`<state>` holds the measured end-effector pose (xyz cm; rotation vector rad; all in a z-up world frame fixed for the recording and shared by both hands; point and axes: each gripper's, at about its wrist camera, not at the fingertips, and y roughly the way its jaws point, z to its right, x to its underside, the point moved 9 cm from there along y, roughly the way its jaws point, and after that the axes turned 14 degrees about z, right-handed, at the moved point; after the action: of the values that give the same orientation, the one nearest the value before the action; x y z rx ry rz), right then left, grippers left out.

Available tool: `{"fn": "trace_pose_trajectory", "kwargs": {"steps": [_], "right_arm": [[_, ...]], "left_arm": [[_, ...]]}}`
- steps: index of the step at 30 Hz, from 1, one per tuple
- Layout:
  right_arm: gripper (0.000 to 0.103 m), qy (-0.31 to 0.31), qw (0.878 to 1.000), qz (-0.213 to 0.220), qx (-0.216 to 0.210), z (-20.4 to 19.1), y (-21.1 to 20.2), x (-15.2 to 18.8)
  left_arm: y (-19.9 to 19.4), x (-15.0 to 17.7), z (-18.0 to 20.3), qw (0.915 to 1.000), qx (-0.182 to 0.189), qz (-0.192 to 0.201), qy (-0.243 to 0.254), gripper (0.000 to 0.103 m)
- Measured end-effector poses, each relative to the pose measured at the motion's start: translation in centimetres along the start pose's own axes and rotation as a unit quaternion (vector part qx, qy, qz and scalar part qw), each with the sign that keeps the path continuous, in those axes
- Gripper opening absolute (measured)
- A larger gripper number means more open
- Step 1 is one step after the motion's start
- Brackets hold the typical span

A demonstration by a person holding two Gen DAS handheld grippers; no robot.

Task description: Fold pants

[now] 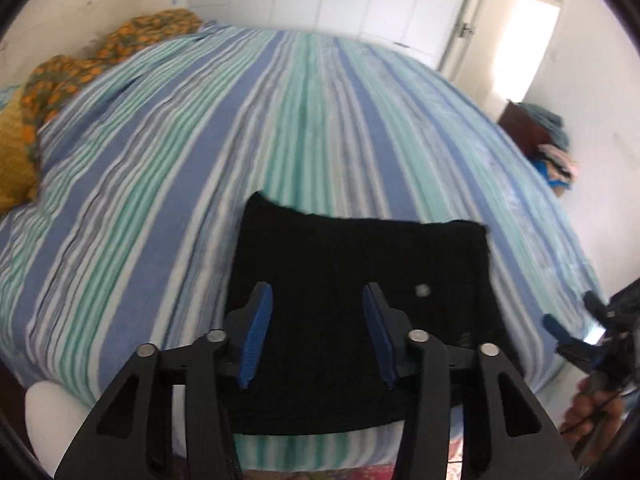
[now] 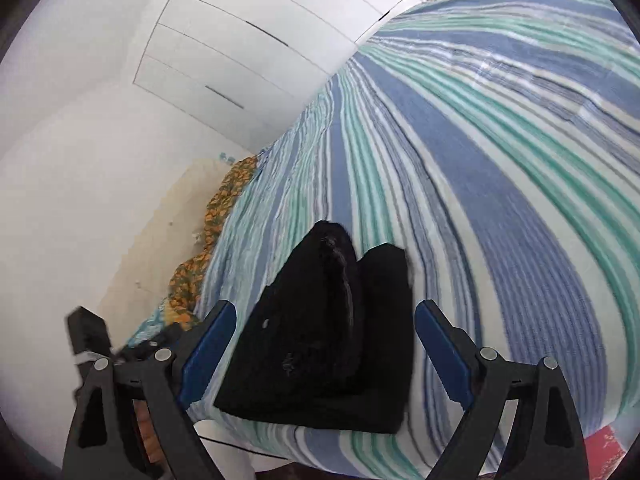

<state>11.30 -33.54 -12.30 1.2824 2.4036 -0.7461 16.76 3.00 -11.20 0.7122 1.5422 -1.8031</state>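
Black fabric is what we have before us: the pants lie as a compact dark bundle on the striped bedspread, close to the near edge of the bed and well apart from the orange patterned cloth at its far left side. Our left tool hovers over the bundle with its blue pads parted and nothing between them; our right tool stands spread wide, also empty, the bundle showing in the gap beyond it. We judge the fold to be mostly in place, and the risks come from that. In the right wrist view the top layer humps into a ridge rather than lying flat, so a pad brushing across it could drag it and spill the stack open. Because the bundle sits so near the bed's edge, a push toward us could slide it over. Black on black also hides the seams, so we may pinch several layers at once, or only the top one, and pull the fold askew. As for its lie, from the left wrist view the bundle reads as a broad rectangle, a little longer across the bed than along the stripes; its far edge is straight. Which end holds the waistband we cannot tell.
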Motion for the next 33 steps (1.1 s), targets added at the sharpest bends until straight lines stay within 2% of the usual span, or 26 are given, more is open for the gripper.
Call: {"fn": "trace_pose_trajectory", "kwargs": {"steps": [1, 2, 3, 5, 6, 8, 10, 13, 16, 18, 20, 23, 26, 28, 30, 32, 33], "right_arm": [[0.09, 0.017, 0.999, -0.022, -0.021, -0.5, 0.7, 0.3], [0.09, 0.032, 0.998, -0.044, -0.035, -0.8, 1.4, 0.6], [0.09, 0.047, 0.996, -0.065, -0.045, -0.8, 2.2, 0.8], [0.089, 0.071, 0.99, -0.115, -0.04, -0.3, 3.6, 1.5], [0.089, 0.074, 0.987, -0.136, -0.034, 0.0, 4.3, 1.8], [0.086, 0.062, 0.982, -0.179, -0.018, 0.3, 5.2, 2.7], [0.085, 0.047, 0.976, -0.212, -0.01, 0.2, 5.8, 3.6], [0.083, 0.03, 0.969, -0.244, -0.012, -0.5, 6.0, 4.7], [0.08, 0.017, 0.961, -0.275, -0.019, -1.0, 6.7, 6.2], [0.078, 0.002, 0.958, -0.288, -0.005, -0.8, 7.4, 6.8], [0.066, 0.005, 0.953, -0.303, -0.008, -0.5, 8.0, 7.3], [0.057, 0.005, 0.945, -0.327, 0.004, 0.1, 8.5, 8.1], [0.05, -0.006, 0.936, -0.351, 0.009, 0.1, 9.4, 8.5], [0.05, -0.008, 0.93, -0.367, -0.001, -0.4, 9.9, 9.1], [0.049, -0.024, 0.924, -0.382, 0.007, -0.1, 10.7, 9.7], [0.028, -0.04, 0.924, -0.381, 0.015, 0.1, 11.2, 10.0], [0.025, -0.052, 0.924, -0.378, 0.018, -0.1, 11.5, 9.9]], "left_arm": [[1.2, 1.6, -0.8, 0.9998, -0.005, -0.018, -0.004, 0.033], [2.4, 3.5, -0.7, 0.999, 0.007, -0.044, -0.009, 0.027], [3.4, 5.3, 0.3, 0.9974, 0.028, -0.067, -0.007, 0.025], [3.8, 8.9, 3.9, 0.994, 0.07, -0.081, 0.022, 0.025], [3.7, 9.6, 5.7, 0.9939, 0.071, -0.071, 0.044, 0.025], [3.6, 9.8, 6.7, 0.9935, 0.071, -0.062, 0.063, 0.025], [3.5, 9.6, 6.4, 0.9933, 0.084, -0.068, 0.039, 0.025], [3.5, 9.1, 6.0, 0.993, 0.098, -0.064, 0.021, 0.025], [3.4, 9.2, 6.3, 0.9935, 0.092, -0.056, 0.037, 0.026], [3.4, 9.1, 6.3, 0.9936, 0.091, -0.055, 0.039, 0.026], [3.4, 9.1, 6.2, 0.9934, 0.095, -0.055, 0.034, 0.027], [3.7, 9.1, 6.1, 0.9934, 0.096, -0.053, 0.032, 0.027], [3.7, 9.1, 6.2, 0.9938, 0.093, -0.049, 0.036, 0.027], [3.8, 9.1, 6.1, 0.9939, 0.094, -0.046, 0.036, 0.027], [3.8, 9.1, 6.1, 0.994, 0.093, -0.045, 0.036, 0.028], [3.6, 8.8, 5.9, 0.994, 0.09, -0.052, 0.032, 0.029], [3.3, 8.4, 5.7, 0.9939, 0.092, -0.058, 0.022, 0.03]]}}
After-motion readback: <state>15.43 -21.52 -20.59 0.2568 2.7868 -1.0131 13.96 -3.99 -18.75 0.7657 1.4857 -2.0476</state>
